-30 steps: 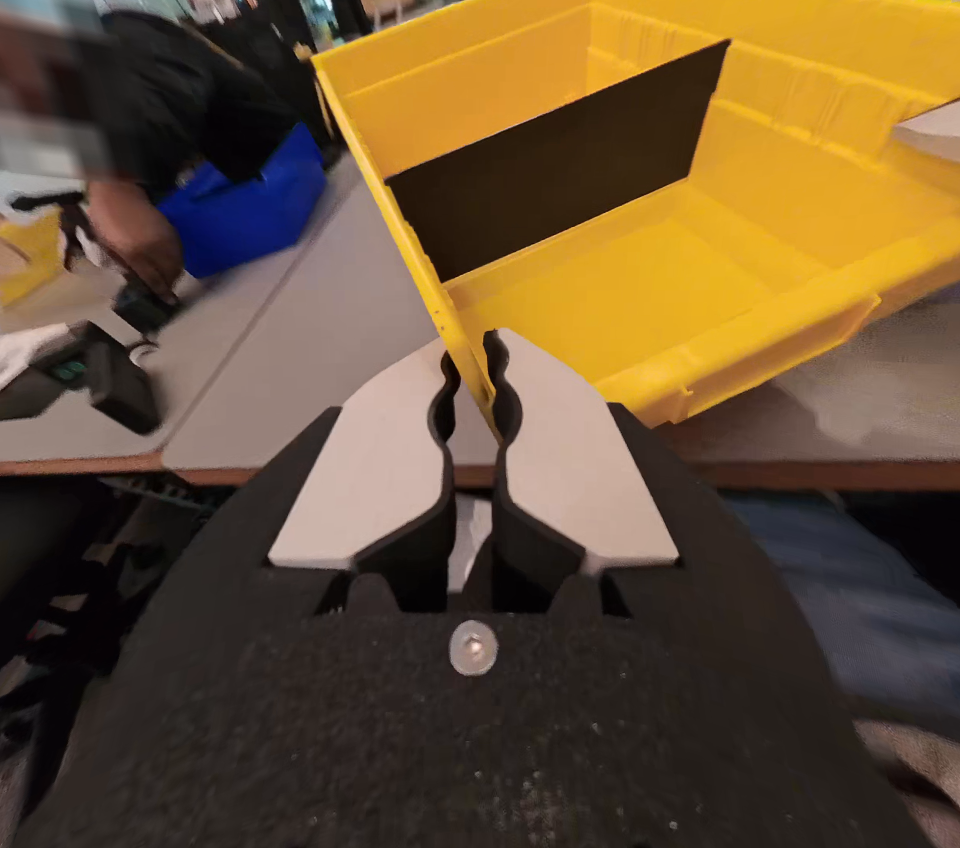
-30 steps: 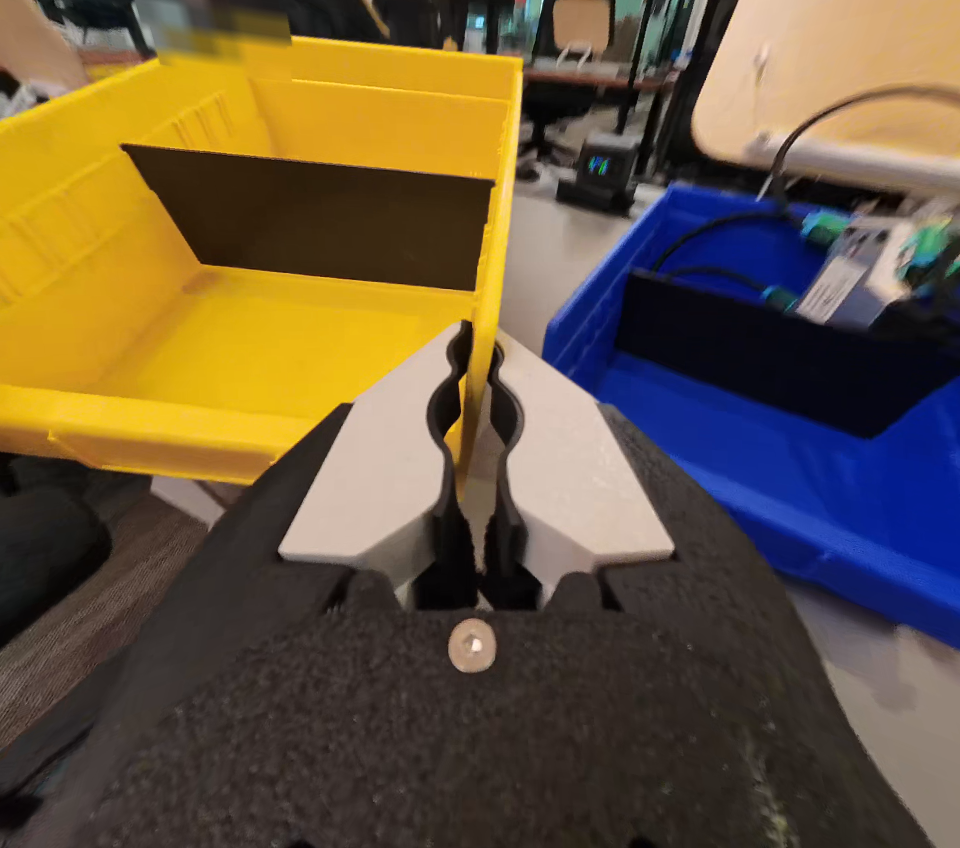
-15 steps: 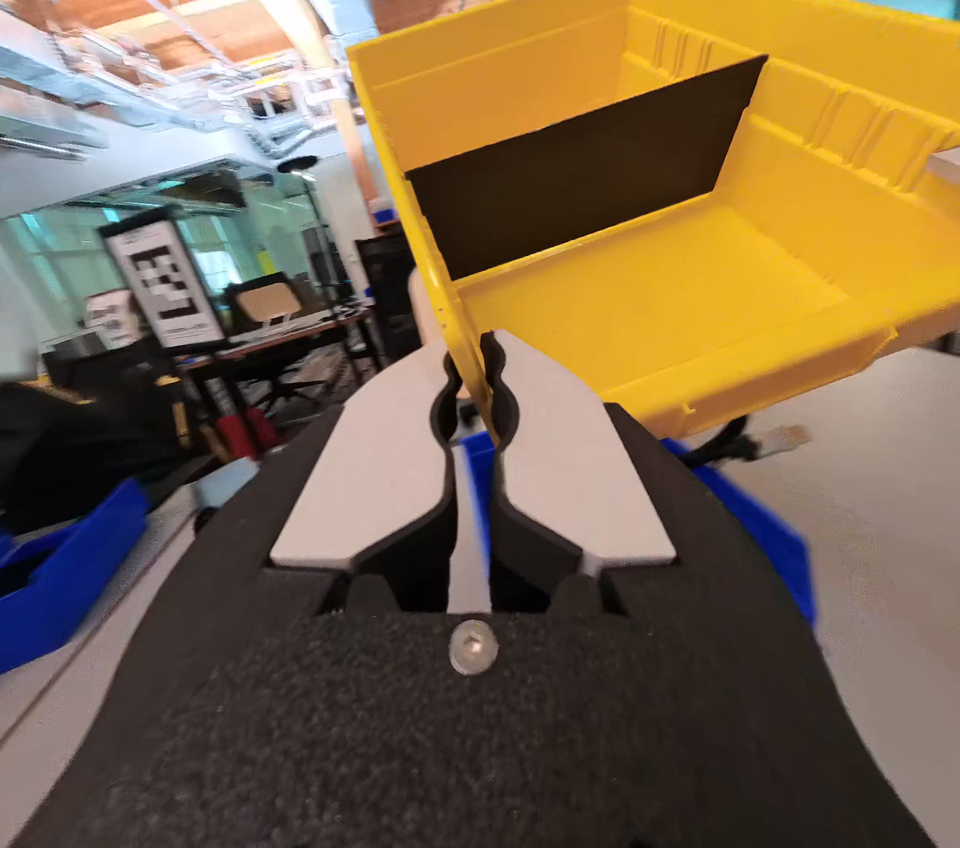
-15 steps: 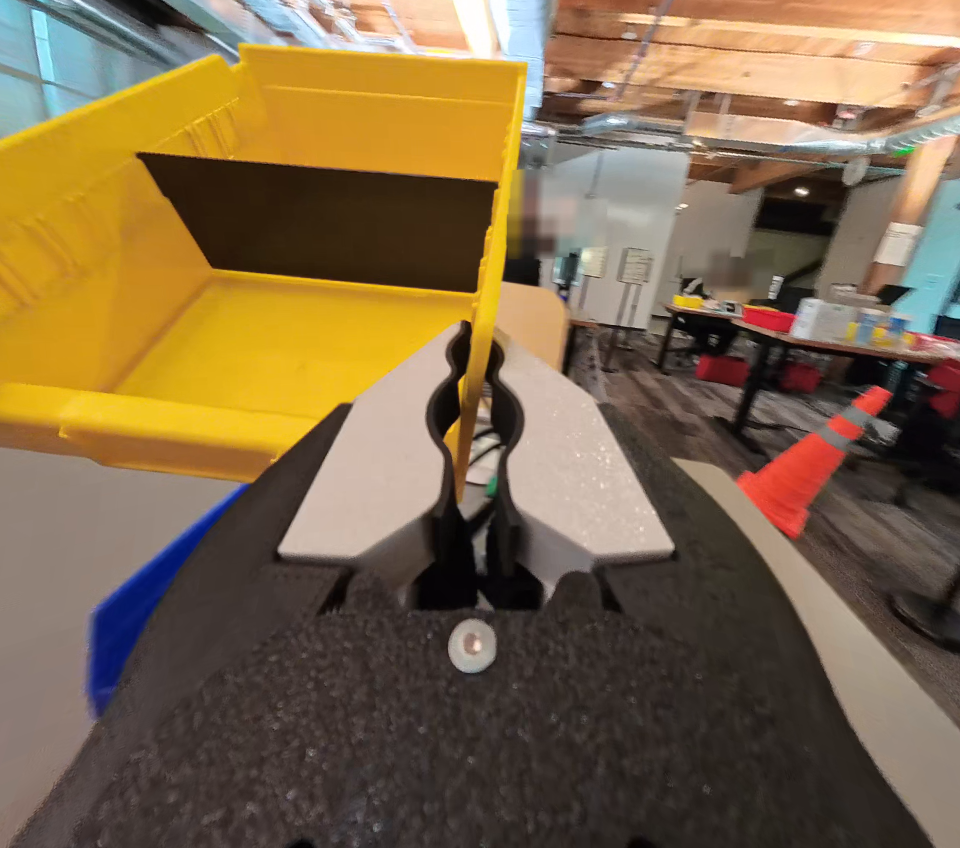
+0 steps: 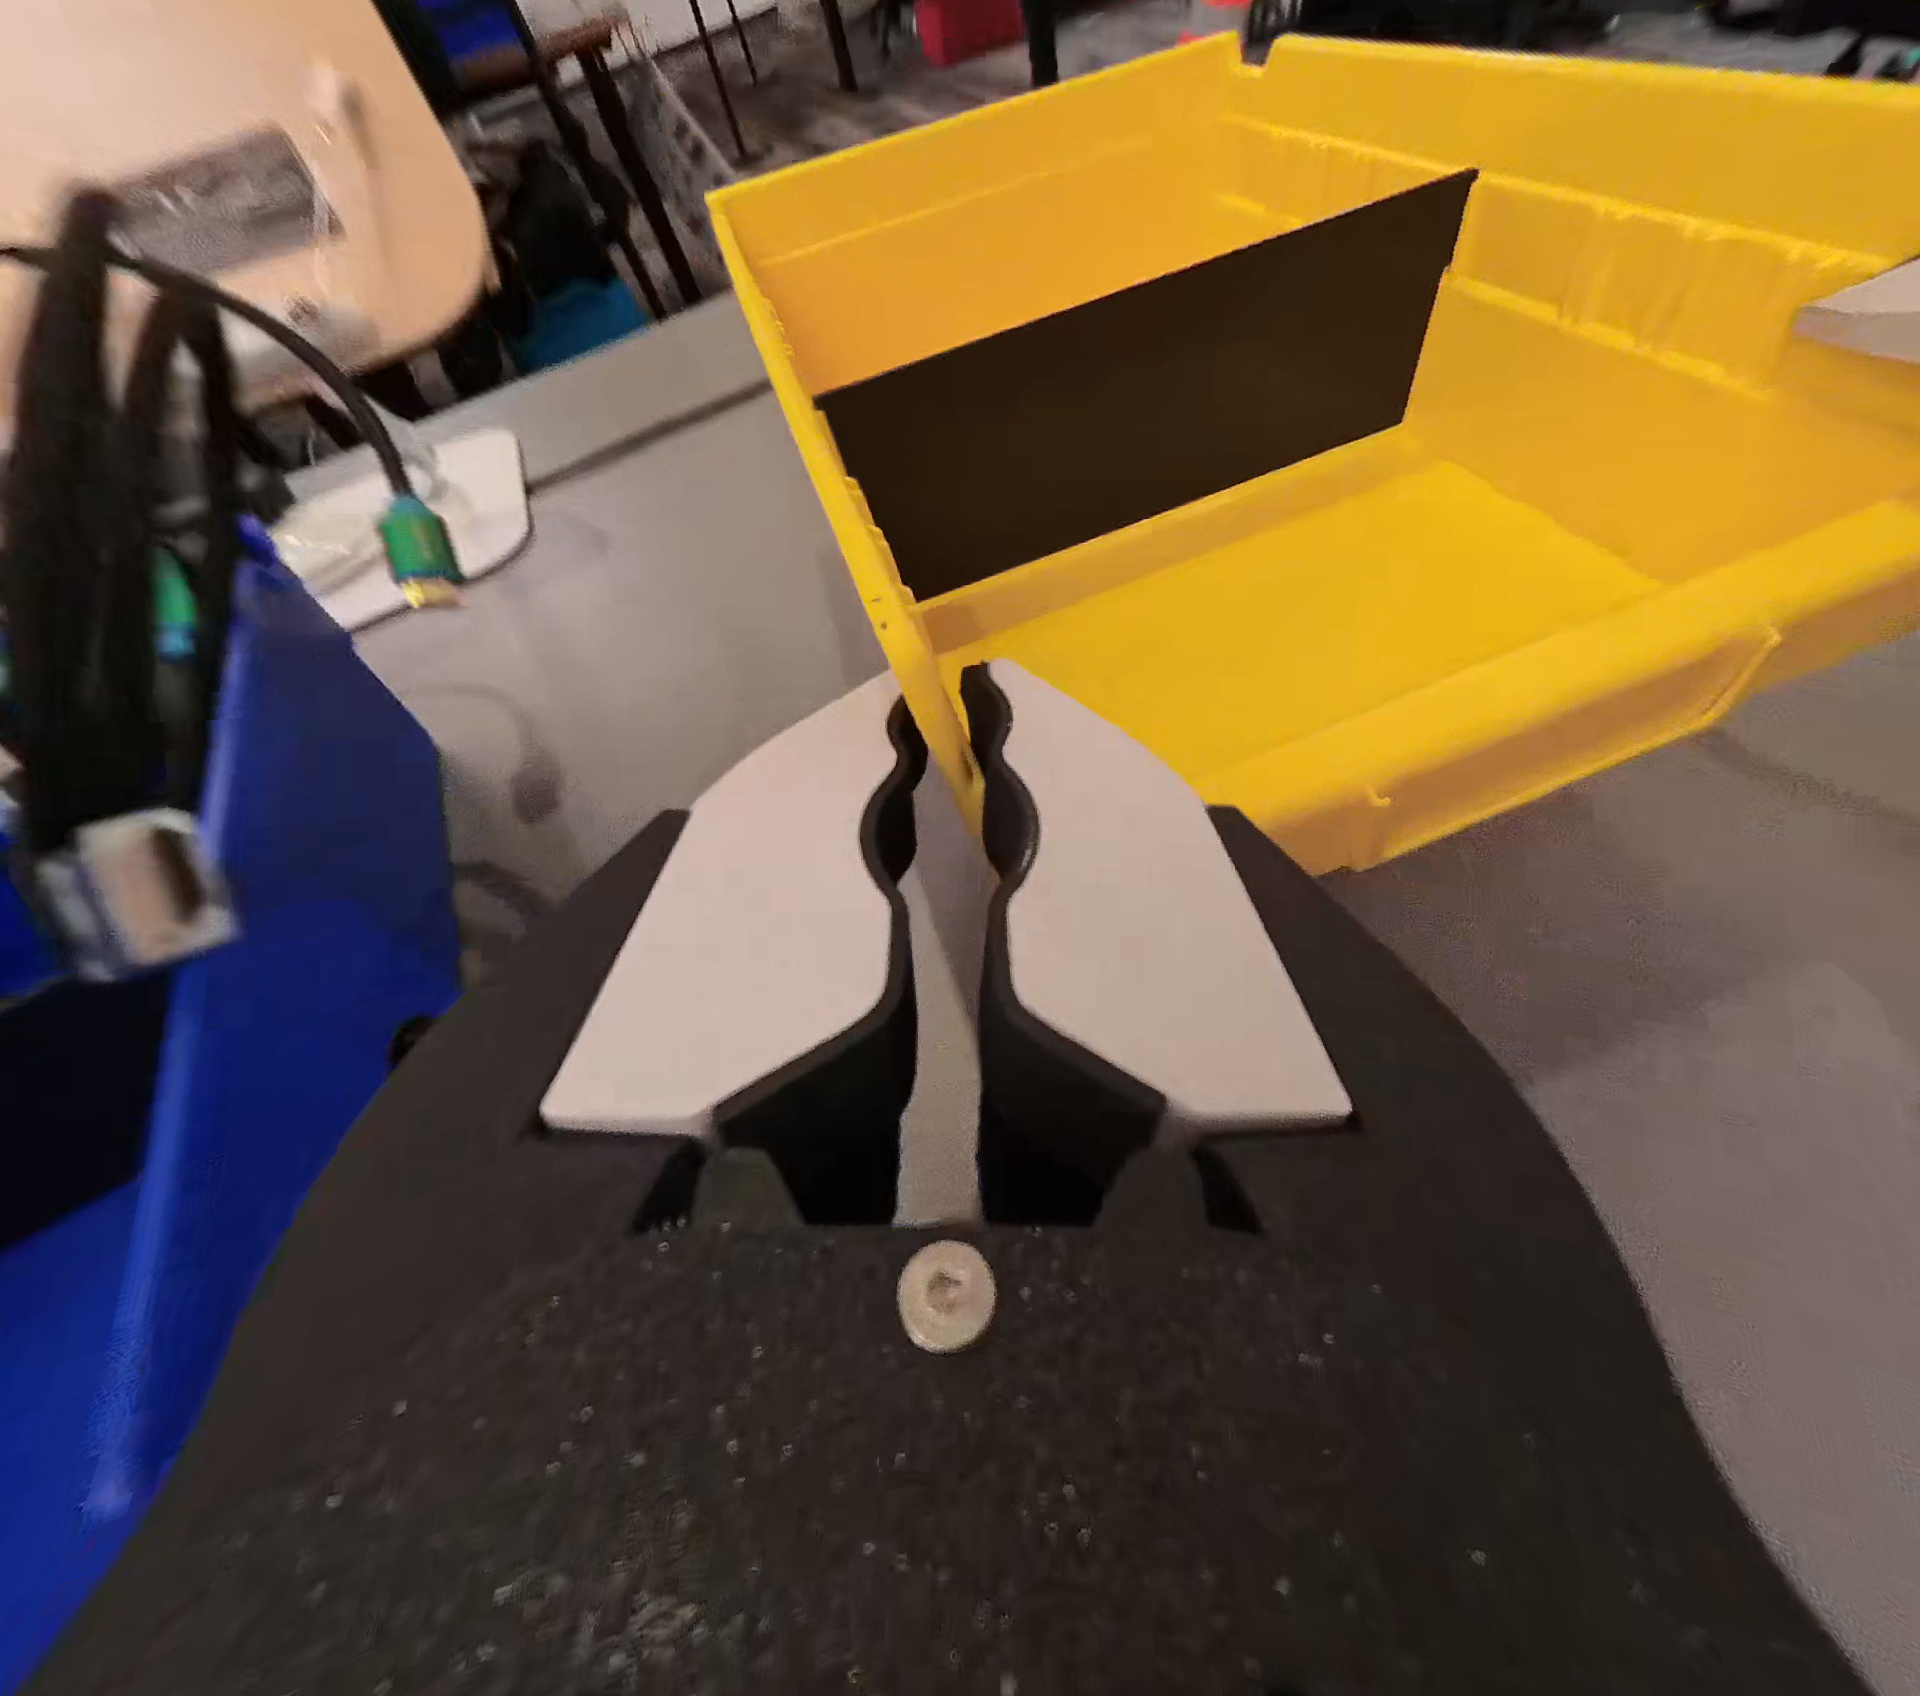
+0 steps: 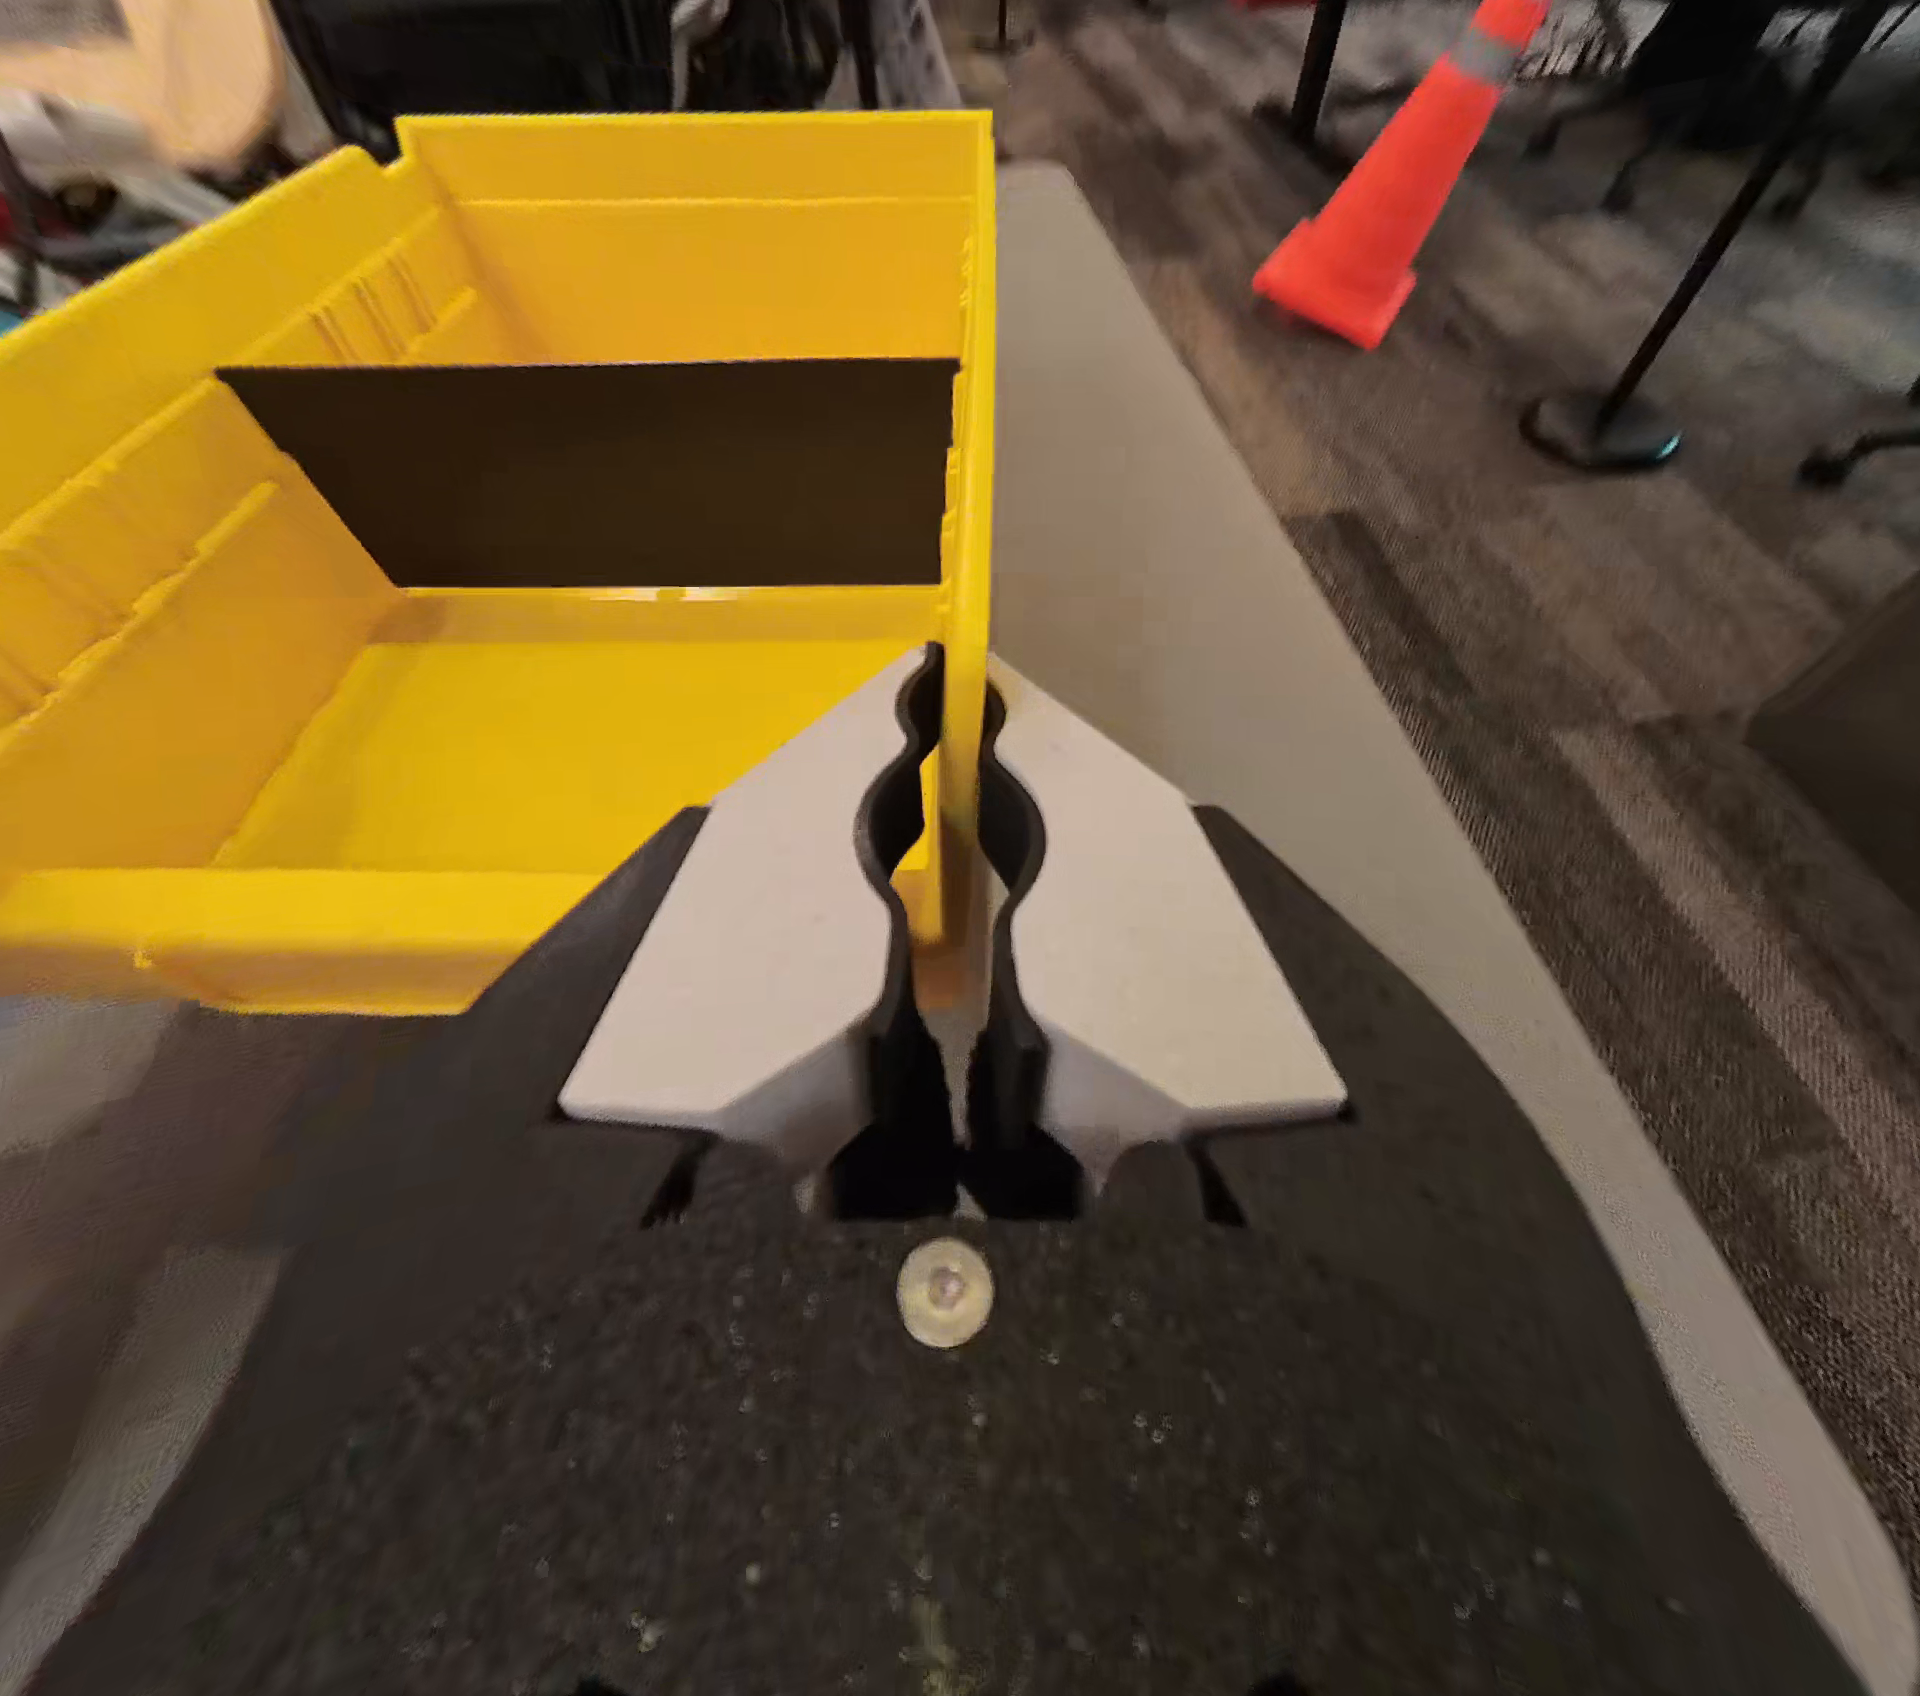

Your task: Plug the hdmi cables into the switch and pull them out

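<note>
While both grippers pinch the yellow bin (image 5: 1351, 659) walls — left gripper (image 5: 948, 716), right gripper (image 6: 961, 690) — HDMI cables (image 5: 114, 441) hang left of the left fingers, over the blue bin (image 5: 260, 815). Cables limp; grip the rigid green plug (image 5: 416, 550).

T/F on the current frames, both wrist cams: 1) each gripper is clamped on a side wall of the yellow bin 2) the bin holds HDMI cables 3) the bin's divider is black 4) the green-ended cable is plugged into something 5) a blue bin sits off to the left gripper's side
1. True. The left gripper and right gripper each pinch a side wall of the yellow bin.
2. False. Both visible compartments look empty.
3. True. The black divider spans the bin.
4. False. The green-ended cable hangs with its connector free above the table.
5. True. The blue bin is at the left of the left wrist view.
</note>
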`<action>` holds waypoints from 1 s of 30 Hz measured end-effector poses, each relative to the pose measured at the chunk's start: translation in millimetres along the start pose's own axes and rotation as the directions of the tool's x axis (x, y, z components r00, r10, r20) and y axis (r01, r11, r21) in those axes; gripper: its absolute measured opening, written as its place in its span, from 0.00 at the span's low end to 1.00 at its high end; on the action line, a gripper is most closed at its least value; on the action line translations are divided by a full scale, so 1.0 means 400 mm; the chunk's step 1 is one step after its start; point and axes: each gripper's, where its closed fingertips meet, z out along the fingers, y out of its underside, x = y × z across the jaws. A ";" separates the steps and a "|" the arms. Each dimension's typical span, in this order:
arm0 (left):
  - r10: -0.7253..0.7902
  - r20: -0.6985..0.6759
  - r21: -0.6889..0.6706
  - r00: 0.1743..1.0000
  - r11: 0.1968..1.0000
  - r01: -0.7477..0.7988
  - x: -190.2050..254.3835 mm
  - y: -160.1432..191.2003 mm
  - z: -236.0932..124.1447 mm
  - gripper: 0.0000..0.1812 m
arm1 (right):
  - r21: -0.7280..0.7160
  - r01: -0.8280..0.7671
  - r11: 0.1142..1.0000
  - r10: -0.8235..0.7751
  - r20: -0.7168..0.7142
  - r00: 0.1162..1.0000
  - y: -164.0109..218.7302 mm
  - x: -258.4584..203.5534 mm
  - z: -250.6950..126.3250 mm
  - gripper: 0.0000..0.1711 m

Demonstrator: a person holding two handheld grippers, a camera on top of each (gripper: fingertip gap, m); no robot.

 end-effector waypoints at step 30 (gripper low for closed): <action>-0.041 0.200 -0.034 0.979 0.998 0.048 -0.777 0.227 -0.449 0.29 | -0.055 0.175 0.983 -0.163 0.182 0.970 -0.030 -0.073 -0.110 0.23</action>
